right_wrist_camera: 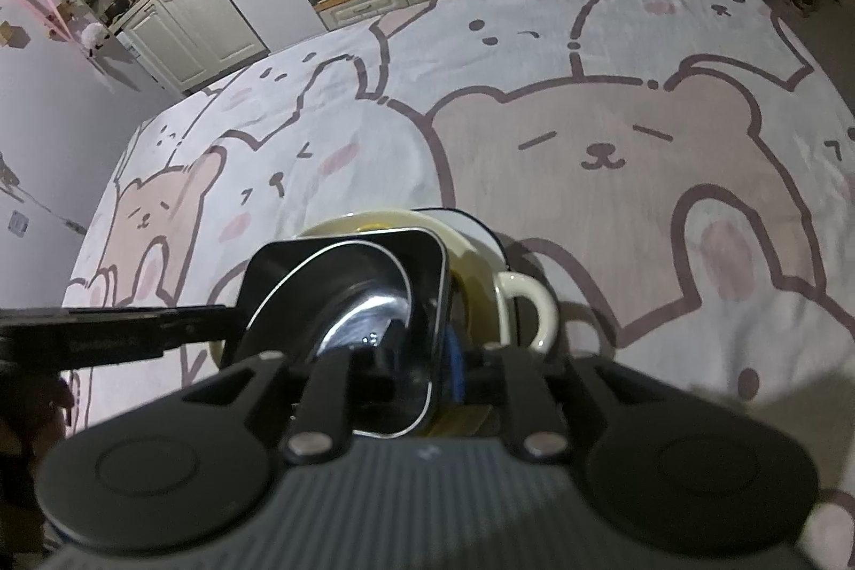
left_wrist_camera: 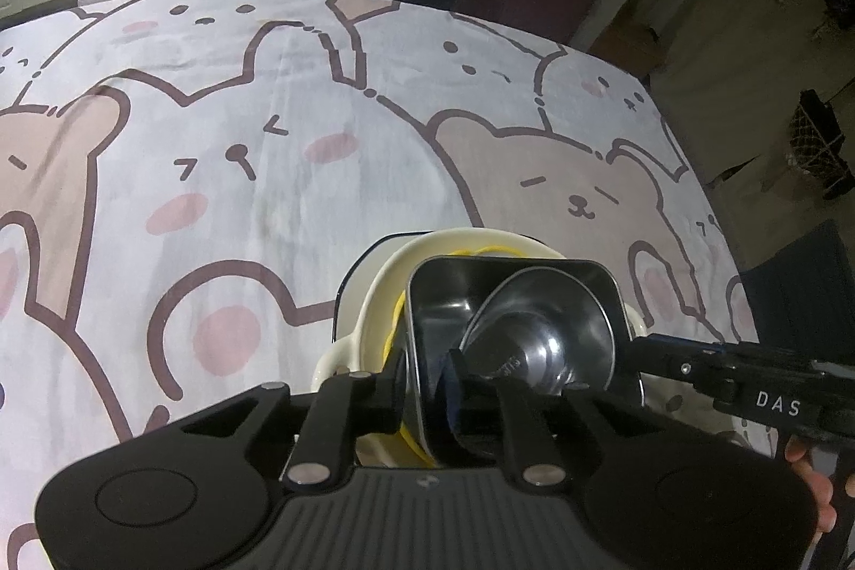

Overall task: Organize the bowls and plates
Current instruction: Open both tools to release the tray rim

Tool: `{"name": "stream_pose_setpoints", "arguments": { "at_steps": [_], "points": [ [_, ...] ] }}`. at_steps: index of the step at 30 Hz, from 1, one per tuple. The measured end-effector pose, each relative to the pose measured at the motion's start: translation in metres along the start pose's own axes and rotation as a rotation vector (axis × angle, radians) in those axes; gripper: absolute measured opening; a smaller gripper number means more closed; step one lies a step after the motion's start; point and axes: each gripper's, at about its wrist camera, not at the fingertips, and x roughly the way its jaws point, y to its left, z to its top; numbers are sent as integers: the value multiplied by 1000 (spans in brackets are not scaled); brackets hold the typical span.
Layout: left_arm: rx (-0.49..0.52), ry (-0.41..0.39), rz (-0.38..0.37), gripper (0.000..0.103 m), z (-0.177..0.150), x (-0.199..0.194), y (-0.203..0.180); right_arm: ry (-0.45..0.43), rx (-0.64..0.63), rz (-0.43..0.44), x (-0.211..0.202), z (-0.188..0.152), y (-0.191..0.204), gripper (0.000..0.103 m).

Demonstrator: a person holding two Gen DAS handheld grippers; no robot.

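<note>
Both grippers straddle steel tray's [left_wrist_camera: 513, 303] opposite rims | left [left_wrist_camera: 454, 388] loosened | right [right_wrist_camera: 427, 367] loosened | tray atop cream bowl [left_wrist_camera: 363, 319]

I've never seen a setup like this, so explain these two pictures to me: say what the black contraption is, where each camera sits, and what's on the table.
There is no robot. A person holds a two-finger gripper in each hand, each with a wide-angle camera looking along its fingers. One picture comes from the left gripper, the other from the right gripper. On the bear-print tablecloth stands one stack: a dark-rimmed plate, a cream bowl with handles, a square steel dish and a round steel bowl inside it. The grippers straddle opposite walls of that dish; whether their pads press on it I cannot tell.
</note>
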Motion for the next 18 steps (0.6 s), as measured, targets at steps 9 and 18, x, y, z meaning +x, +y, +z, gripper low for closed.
{"name": "stream_pose_setpoints", "arguments": {
  "at_steps": [9,18],
  "points": [
    [33,-50,26,41,-8,-21,-7,-51,-20,-8,-21,-7,7,39],
    [113,-190,116,101,-31,-60,-24,-158,-68,-26,-60,-25,14,79]
  ]
}}
